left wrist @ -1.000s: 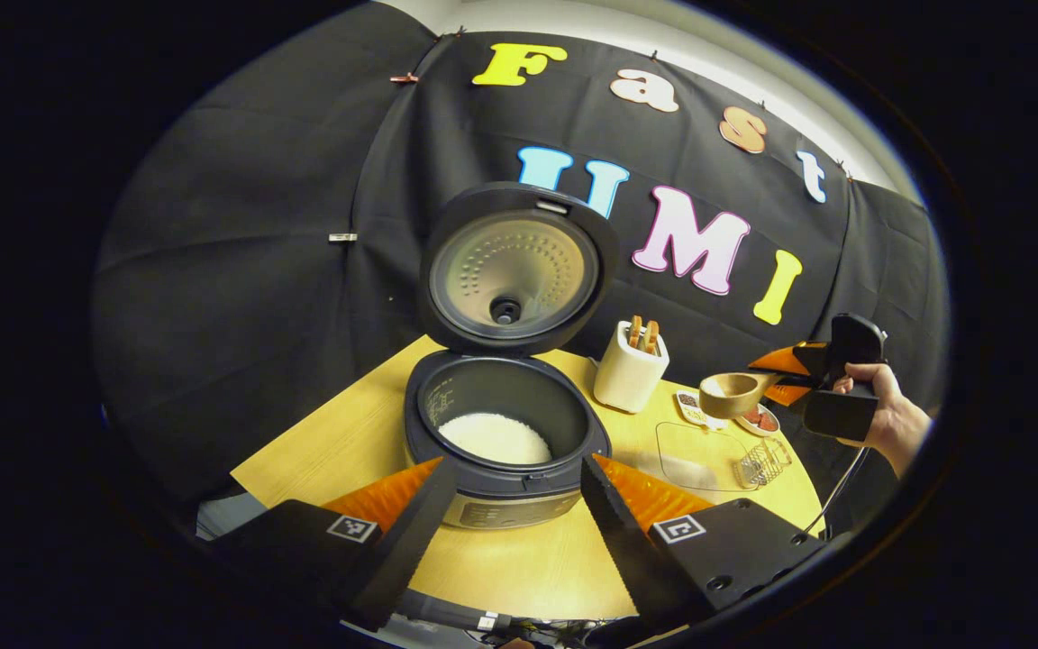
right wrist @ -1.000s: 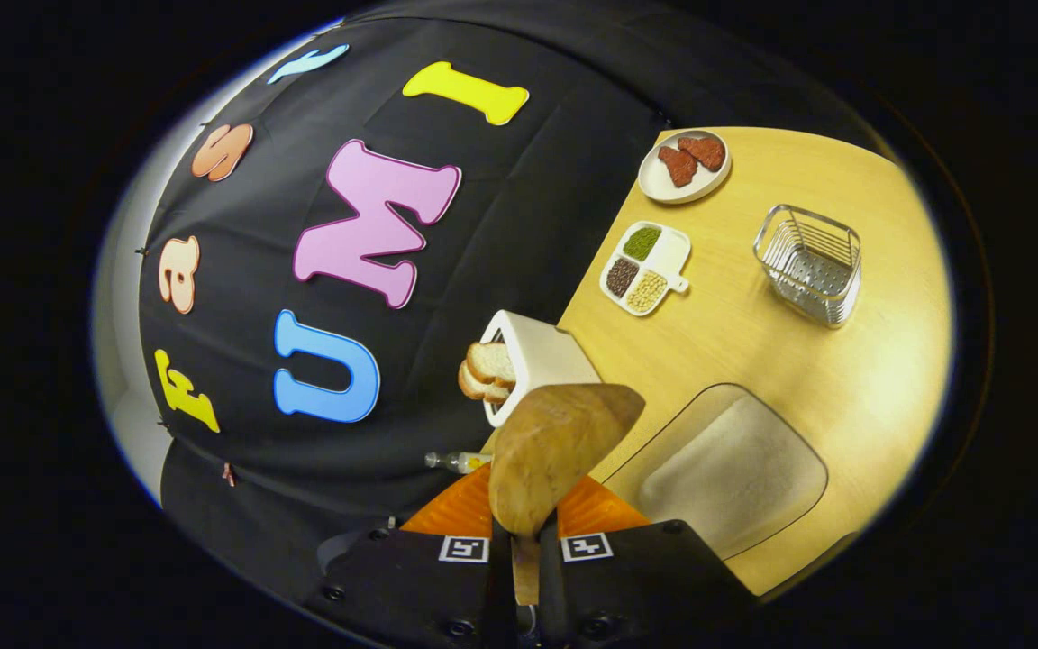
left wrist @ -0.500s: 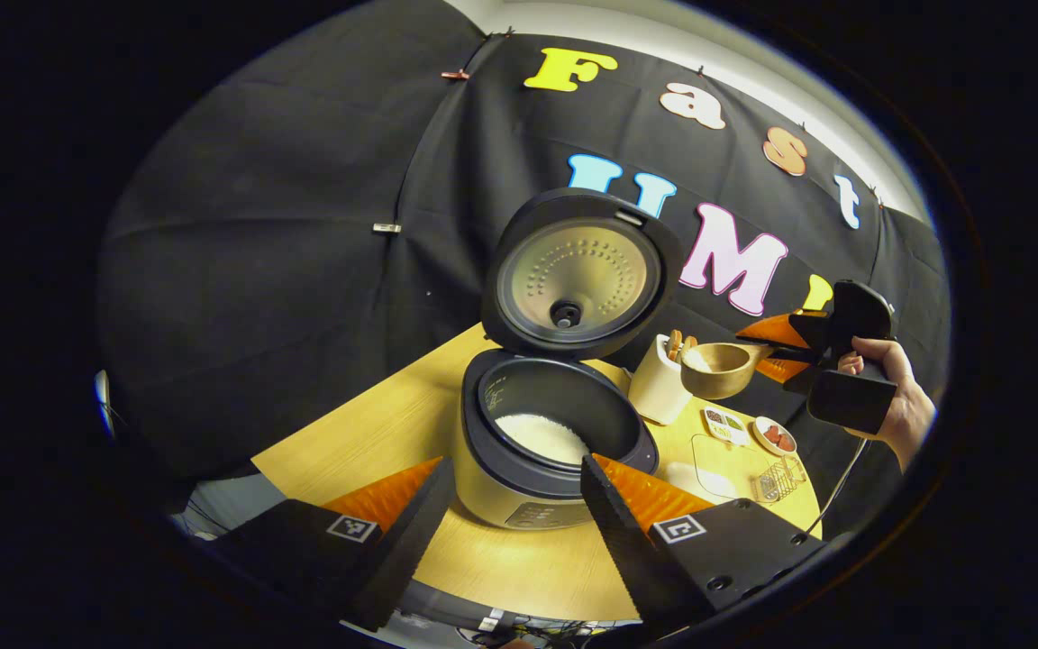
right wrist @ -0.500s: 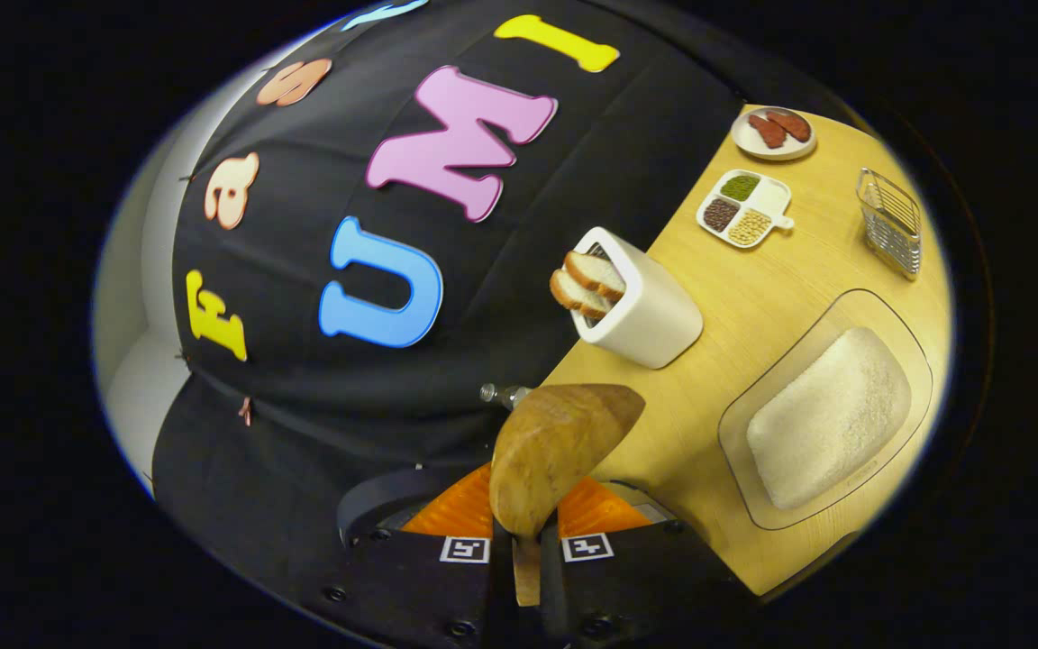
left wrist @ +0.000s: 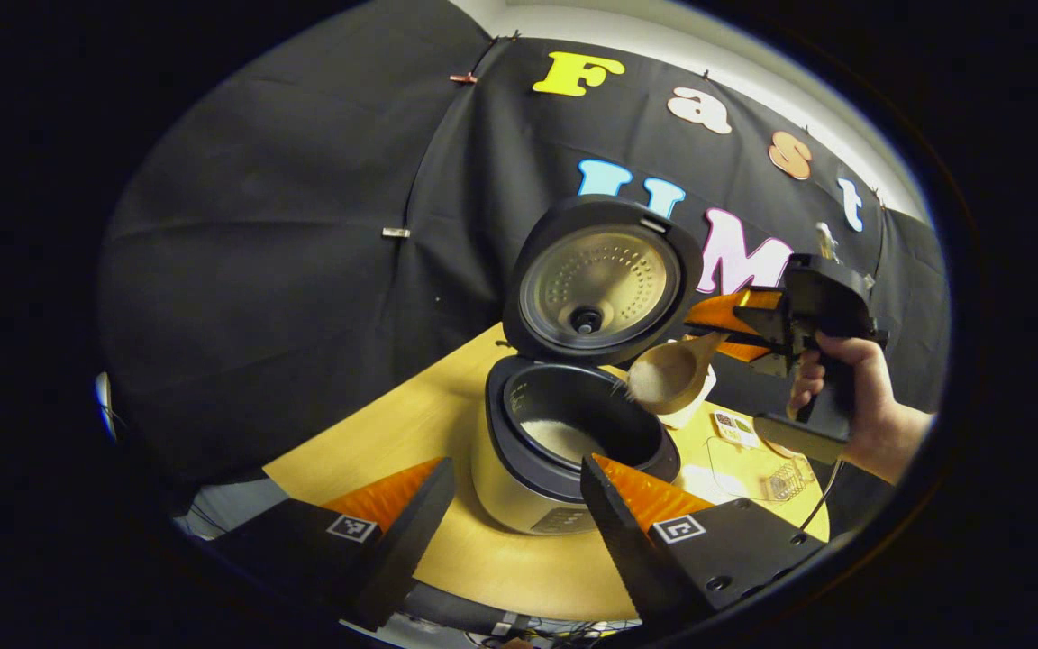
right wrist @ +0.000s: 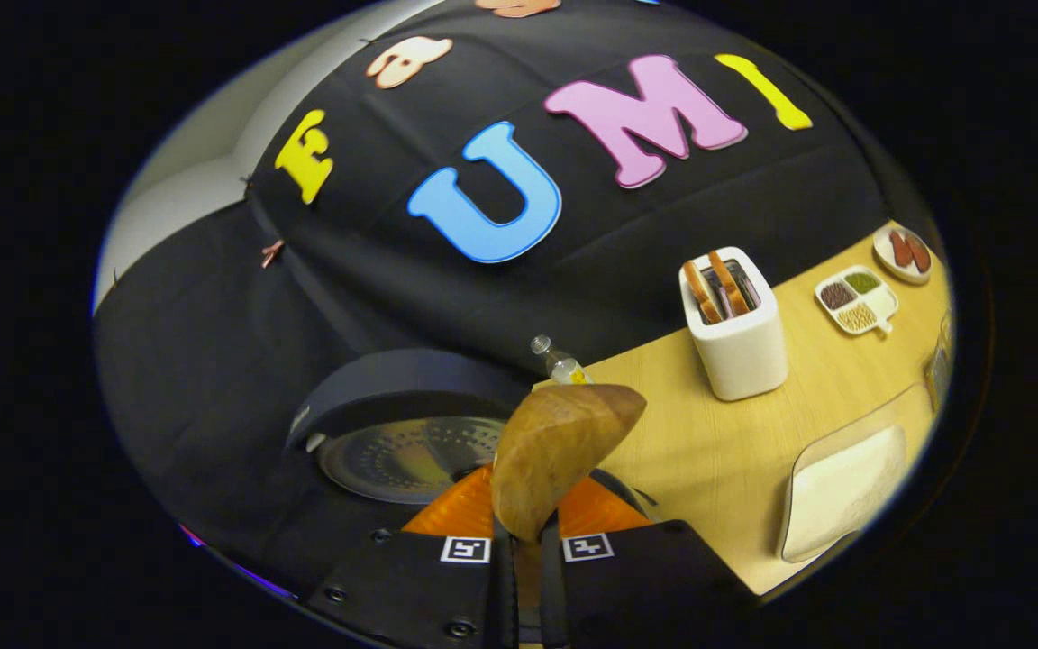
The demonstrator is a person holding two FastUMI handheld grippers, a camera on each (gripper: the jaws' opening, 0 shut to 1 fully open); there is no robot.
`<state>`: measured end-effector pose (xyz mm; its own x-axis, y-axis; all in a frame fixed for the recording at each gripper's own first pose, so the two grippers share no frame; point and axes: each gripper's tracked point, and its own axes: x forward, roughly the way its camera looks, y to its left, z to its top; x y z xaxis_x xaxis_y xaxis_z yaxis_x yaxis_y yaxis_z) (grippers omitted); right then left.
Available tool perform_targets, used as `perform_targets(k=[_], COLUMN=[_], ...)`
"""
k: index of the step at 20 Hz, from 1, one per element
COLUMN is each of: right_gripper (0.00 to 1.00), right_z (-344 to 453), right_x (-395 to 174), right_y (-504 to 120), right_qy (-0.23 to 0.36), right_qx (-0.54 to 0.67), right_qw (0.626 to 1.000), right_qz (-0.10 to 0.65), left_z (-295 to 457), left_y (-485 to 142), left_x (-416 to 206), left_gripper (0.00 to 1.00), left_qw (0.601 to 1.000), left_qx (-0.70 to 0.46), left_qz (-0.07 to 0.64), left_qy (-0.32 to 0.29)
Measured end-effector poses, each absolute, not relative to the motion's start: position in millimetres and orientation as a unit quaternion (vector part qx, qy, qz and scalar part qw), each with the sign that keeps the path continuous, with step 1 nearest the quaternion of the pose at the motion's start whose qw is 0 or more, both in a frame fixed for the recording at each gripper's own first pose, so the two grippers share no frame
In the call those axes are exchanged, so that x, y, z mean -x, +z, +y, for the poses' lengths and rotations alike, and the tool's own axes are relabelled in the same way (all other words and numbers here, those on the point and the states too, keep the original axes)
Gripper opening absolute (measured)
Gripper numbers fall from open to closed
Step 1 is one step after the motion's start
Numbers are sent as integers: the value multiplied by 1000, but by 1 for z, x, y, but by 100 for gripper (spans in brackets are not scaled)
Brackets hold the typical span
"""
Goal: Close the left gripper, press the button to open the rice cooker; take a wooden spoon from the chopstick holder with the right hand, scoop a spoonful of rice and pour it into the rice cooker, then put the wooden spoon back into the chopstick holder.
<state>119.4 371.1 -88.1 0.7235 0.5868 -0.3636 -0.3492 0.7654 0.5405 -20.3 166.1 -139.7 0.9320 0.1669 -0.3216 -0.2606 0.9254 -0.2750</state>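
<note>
Presently the wooden spoon point(left wrist: 669, 377) sits right of centre in the left gripper view, its bowl tipped toward the open rice cooker point(left wrist: 573, 442), with grains at its lip above the pot's right rim. The right gripper point(left wrist: 740, 326) clamps the spoon's handle between both fingers, held by a hand point(left wrist: 852, 406) at the right edge. In the right gripper view the spoon's back point(right wrist: 555, 451) rises from the lower centre, between that gripper's own fingers.

Risk, as judged: the bowl hangs over the rim rather than over the pot's middle, so a fast tilt could scatter rice onto the bench point(left wrist: 393, 433) or down the cooker's outer wall. The raised lid point(left wrist: 605, 279) stands just behind the spoon; a drift upward or back could knock it. The thin handle could twist in the grip as the load shifts.

The left gripper point(left wrist: 519, 505) is released, its fingers spread wide at the bottom of its view, near the cooker's front and touching nothing.

The spoon is light, plain wood with a deep rounded bowl. The pot is dark inside, with white rice on its floor. The chopstick holder point(right wrist: 735, 338), white and upright, stands at the right of the right gripper view.
</note>
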Motion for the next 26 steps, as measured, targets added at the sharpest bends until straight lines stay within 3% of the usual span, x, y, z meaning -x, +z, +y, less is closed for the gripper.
perform_targets(k=[12,22,23,24,26], right_gripper=[14,14,10,14,14], right_z=[420,455,457,456,457], right_x=[-110,-68,-63,-58,-54], right_y=[-98,-102,-106,-108,-113], right_qy=[362,464,472,476,480], right_qx=[-26,135,146,158,160], right_qw=[915,872,867,862,859], right_qz=[179,77,73,71,77], left_z=[164,177,177,177,175], left_y=[-135,-134,-134,-132,-133], left_x=[17,22,22,22,25], left_gripper=[95,95,95,95,95], left_qw=[970,968,968,968,968], left_qx=[151,144,143,143,143], left_qz=[147,138,137,136,136], left_qy=[122,152,154,154,155])
